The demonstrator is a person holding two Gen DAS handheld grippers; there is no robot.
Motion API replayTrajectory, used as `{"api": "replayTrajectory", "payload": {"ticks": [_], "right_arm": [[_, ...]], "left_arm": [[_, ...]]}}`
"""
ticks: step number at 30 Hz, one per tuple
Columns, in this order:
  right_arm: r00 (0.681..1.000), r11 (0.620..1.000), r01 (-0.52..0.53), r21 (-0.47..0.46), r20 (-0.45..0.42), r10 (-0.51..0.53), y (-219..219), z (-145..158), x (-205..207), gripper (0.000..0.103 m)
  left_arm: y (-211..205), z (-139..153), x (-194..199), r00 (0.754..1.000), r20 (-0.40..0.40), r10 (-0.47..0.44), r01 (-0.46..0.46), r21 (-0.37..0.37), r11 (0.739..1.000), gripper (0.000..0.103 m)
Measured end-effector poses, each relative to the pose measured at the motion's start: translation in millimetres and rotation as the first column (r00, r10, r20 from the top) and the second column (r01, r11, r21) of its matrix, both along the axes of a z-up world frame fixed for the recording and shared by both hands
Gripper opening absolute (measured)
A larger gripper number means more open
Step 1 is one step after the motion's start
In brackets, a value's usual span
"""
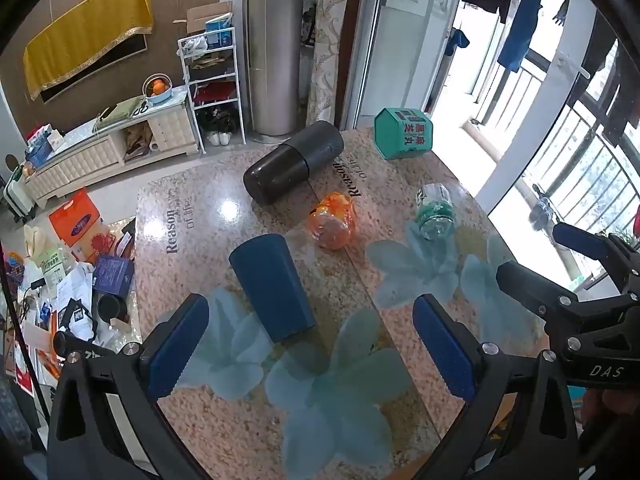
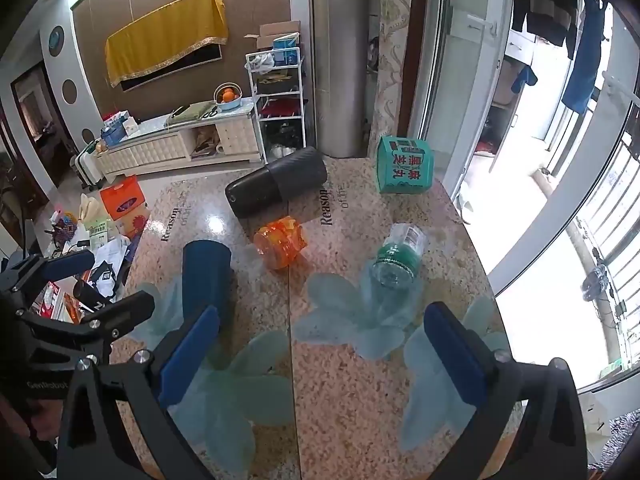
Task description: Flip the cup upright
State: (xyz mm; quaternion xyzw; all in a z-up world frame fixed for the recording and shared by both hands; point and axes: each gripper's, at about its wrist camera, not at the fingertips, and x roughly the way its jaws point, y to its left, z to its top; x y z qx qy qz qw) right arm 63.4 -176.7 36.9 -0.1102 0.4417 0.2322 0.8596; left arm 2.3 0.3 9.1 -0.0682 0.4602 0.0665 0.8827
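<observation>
A dark blue cup [image 1: 272,286] stands upside down on the speckled table [image 1: 208,216], its closed base facing up. My left gripper [image 1: 312,344] is open and empty, just in front of the cup, which stands ahead of its left finger. In the right wrist view the cup [image 2: 206,276] stands behind the left finger of my right gripper [image 2: 320,356], which is open and empty over the table. The right gripper's fingers [image 1: 532,280] show at the right edge of the left wrist view.
A black cylinder [image 1: 294,162] lies on its side at the back. An orange plastic jar [image 1: 334,222] and a clear bottle with a green label [image 1: 434,210] lie mid-table. A green box [image 1: 402,132] stands at the far right corner. Clutter lies on the floor to the left [image 1: 80,280].
</observation>
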Motion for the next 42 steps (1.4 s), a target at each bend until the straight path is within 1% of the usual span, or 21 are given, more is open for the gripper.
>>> {"api": "replayTrajectory", "payload": {"ticks": [21, 26, 32, 37, 40, 42], "right_arm": [[1.000, 1.000, 0.005, -0.005, -0.014, -0.005, 2.0, -1.6, -1.3, 0.103], [1.000, 1.000, 0.003, -0.004, -0.016, -0.003, 1.8, -1.3, -1.0, 0.103], [0.999, 1.000, 0.004, -0.003, -0.036, -0.004, 2.8, -3.3, 0.9, 0.103], [0.998, 1.000, 0.028, -0.001, -0.054, -0.028, -1.3, -1.5, 18.9, 0.103], [0.993, 0.999, 0.035, 0.016, -0.111, -0.033, -4.0, -8.1, 42.4, 0.103], [0.989, 0.999, 0.042, -0.007, -0.144, -0.042, -3.0, -15.9, 61.1, 0.103]], "left_arm": [[-1.5, -2.6, -1.2, 1.000, -0.005, 0.000, 0.000, -0.005, 1.000, 0.102], [0.8, -8.1, -4.1, 1.000, -0.003, -0.005, 0.005, -0.011, 1.000, 0.102], [2.7, -8.9, -3.7, 1.000, -0.010, -0.015, 0.015, -0.021, 1.000, 0.102], [5.4, -13.5, -1.4, 1.000, -0.023, 0.006, -0.007, -0.035, 0.999, 0.102], [7.6, -18.8, -0.4, 0.999, -0.026, 0.023, -0.024, -0.043, 0.999, 0.102], [8.2, -22.3, 1.4, 0.999, -0.036, 0.037, -0.038, -0.041, 0.998, 0.102]]}}
